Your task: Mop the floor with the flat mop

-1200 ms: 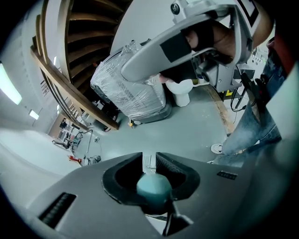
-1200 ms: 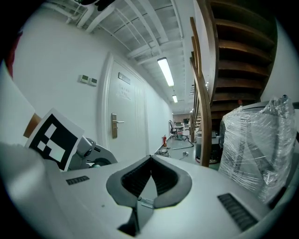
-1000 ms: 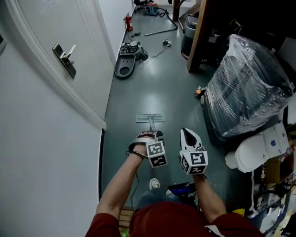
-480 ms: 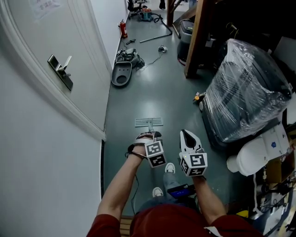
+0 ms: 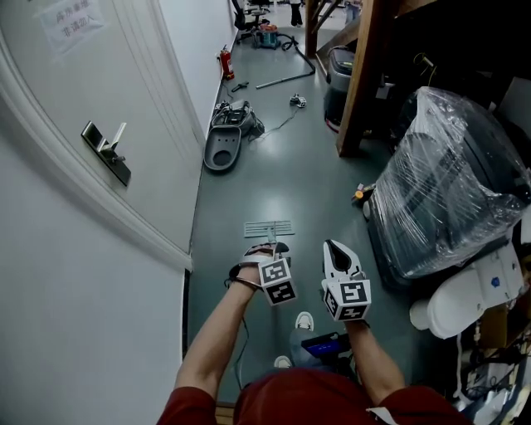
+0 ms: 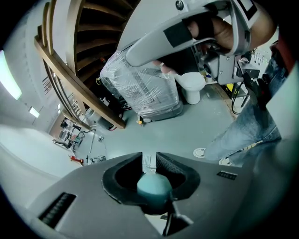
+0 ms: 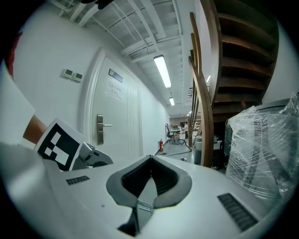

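Flat mop [image 5: 268,228] forward; open floor [image 5: 282,166] ahead

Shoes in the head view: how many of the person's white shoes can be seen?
2. One white shoe stands forward on the grey floor; the other is behind it, slightly left, nearer the person's body.

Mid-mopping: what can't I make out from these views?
Teal-tipped mop handle: most of its shaft, hidden under the left gripper in head view.
Pale flat mop head: its underside, hidden against the grey floor in every view.
Paper notice on the white door: head view, print too small to read.
Plastic-wrapped bulky load: contents obscured by wrap.
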`<state>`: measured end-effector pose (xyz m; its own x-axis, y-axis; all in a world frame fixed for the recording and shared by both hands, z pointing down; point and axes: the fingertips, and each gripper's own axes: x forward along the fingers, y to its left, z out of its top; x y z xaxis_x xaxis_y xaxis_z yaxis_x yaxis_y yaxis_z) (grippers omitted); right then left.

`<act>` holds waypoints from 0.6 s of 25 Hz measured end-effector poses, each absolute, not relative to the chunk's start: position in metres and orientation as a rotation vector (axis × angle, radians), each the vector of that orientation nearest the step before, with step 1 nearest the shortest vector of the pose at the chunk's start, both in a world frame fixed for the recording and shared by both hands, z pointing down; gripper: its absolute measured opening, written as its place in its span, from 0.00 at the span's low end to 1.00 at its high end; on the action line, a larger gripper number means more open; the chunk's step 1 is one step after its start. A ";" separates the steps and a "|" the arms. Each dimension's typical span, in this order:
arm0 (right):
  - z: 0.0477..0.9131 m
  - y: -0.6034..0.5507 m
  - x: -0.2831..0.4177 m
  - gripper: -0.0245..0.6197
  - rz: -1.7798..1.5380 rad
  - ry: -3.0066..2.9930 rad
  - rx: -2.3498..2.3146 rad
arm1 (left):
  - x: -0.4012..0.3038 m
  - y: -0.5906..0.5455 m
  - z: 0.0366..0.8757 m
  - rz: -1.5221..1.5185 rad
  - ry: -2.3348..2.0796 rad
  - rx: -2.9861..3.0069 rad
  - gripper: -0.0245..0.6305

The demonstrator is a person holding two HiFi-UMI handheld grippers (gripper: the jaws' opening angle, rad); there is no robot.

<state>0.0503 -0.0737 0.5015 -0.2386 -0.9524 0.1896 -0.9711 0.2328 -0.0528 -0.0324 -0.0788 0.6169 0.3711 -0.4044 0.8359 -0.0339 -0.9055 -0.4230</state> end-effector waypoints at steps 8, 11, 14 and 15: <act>0.497 -0.145 0.068 0.06 0.251 -2.412 1.822 | -0.012 -0.144 0.611 -1.569 0.405 -2.303 0.17; 0.498 -0.169 0.077 0.06 0.263 -2.418 1.811 | -0.007 -0.171 0.616 -1.580 0.425 -2.291 0.17; 0.501 -0.192 0.089 0.06 0.265 -2.425 1.797 | 0.002 -0.199 0.617 -1.587 0.443 -2.292 0.17; 0.502 -0.201 0.093 0.06 0.265 -2.427 1.794 | 0.006 -0.208 0.616 -1.589 0.448 -2.293 0.17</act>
<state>0.0931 -0.2006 0.5015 -0.2947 -0.9360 0.1926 -0.9555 0.2857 -0.0736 0.0059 -0.2081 0.6159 0.3345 -0.4256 0.8408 -0.0761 -0.9015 -0.4260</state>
